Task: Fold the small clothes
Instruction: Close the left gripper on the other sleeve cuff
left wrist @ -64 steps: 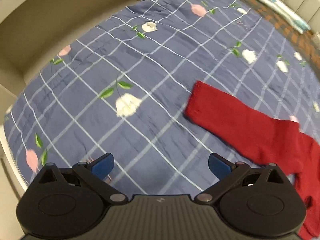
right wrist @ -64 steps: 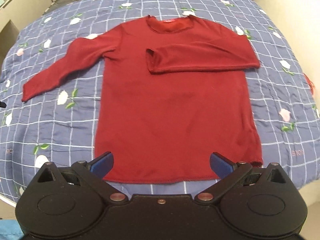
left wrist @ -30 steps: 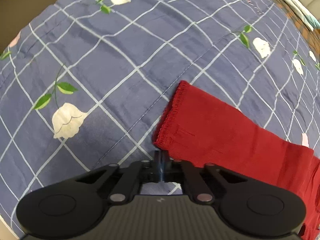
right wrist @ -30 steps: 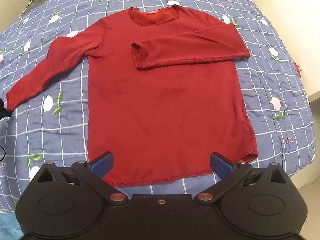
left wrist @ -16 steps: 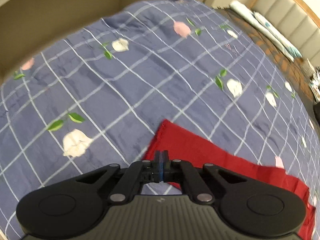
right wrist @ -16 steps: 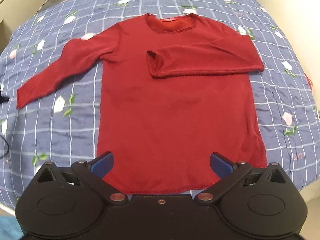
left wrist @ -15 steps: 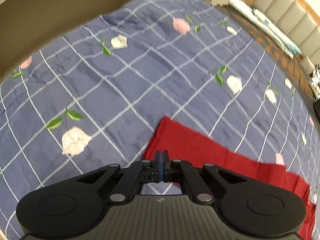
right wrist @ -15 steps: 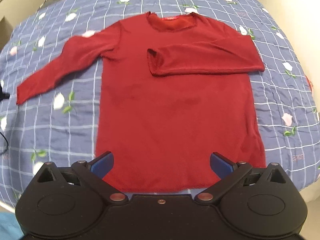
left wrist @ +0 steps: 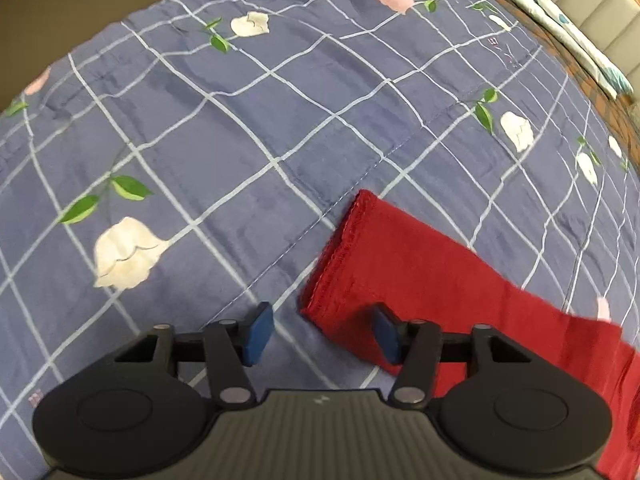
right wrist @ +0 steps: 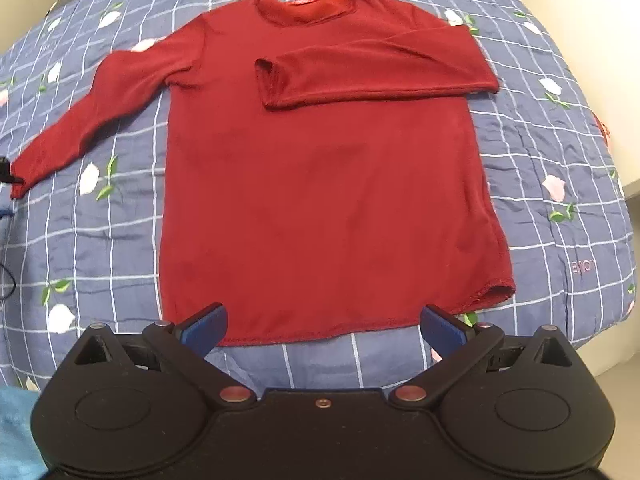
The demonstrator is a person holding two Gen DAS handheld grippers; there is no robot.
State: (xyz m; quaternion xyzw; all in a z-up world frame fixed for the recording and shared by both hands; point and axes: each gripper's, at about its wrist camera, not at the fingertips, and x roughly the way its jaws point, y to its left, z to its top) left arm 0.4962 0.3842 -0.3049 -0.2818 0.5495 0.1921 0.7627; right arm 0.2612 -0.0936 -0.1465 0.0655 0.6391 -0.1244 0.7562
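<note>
Both my tongs are empty. My left gripper [left wrist: 322,334] has its blue pads [left wrist: 258,334] parted a moderate way, with the lower corner of the sleeve cuff [left wrist: 340,258] lying between them on the bed; whether either pad touches the cloth I cannot tell. My right gripper [right wrist: 322,328] stands spread wide, its two pads level with the sweater's bottom hem [right wrist: 320,334] and outside the cloth's middle span, gripping nothing.

Out from my left tongs, the cuff's stitched edge runs up and away at a slant, and the loose sleeve [left wrist: 460,292] stretches off to the right edge of the view, lying flat on the bedspread [left wrist: 240,140], a blue quilted cover with a white grid and printed white and pink flowers. Beyond it, at the top right, a padded headboard [left wrist: 600,4] and a light patterned cloth [left wrist: 560,28] beside it show.

Out from my right tongs, the red sweater [right wrist: 320,180] lies spread flat, neck [right wrist: 306,10] away from me. Its sleeve on the right side of the view is folded across the chest [right wrist: 372,72], cuff ending near the middle. The other sleeve reaches out to the left, its cuff at the frame's left edge, where a dark part of my left gripper peeks in. A bit of light blue cloth [right wrist: 16,432] sits at the lower left corner.
</note>
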